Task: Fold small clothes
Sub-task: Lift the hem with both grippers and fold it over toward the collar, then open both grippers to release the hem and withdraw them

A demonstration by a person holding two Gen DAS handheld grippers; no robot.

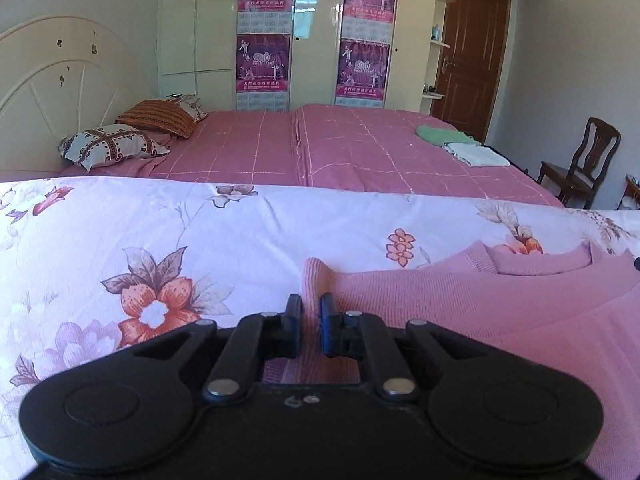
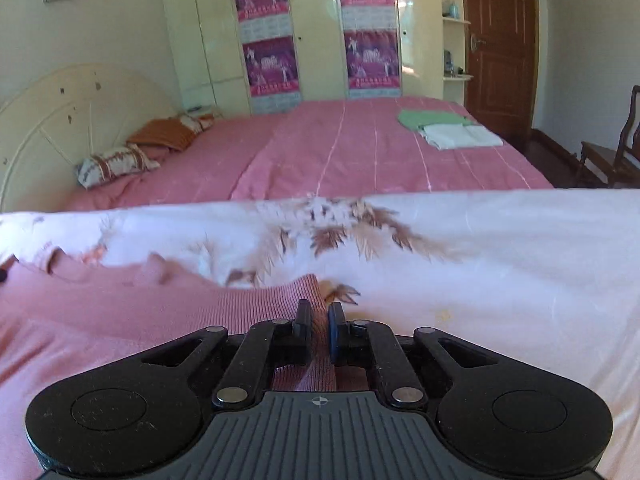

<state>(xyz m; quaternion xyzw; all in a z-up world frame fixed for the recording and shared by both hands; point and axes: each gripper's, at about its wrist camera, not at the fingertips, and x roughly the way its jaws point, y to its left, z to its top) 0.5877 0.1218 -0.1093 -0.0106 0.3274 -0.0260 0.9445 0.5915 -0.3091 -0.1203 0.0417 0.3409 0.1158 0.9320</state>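
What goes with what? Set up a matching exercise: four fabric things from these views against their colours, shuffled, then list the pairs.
Things:
1. sweater pinched by the left gripper and the right gripper
2. bedspread on the far bed
3. upper folded cloth on that bed
4. lower folded cloth beside it

Colours:
A. green
B. white
C. light pink knit
D. pink with pale grid lines

Pairs: 1-C, 2-D, 3-A, 4-B
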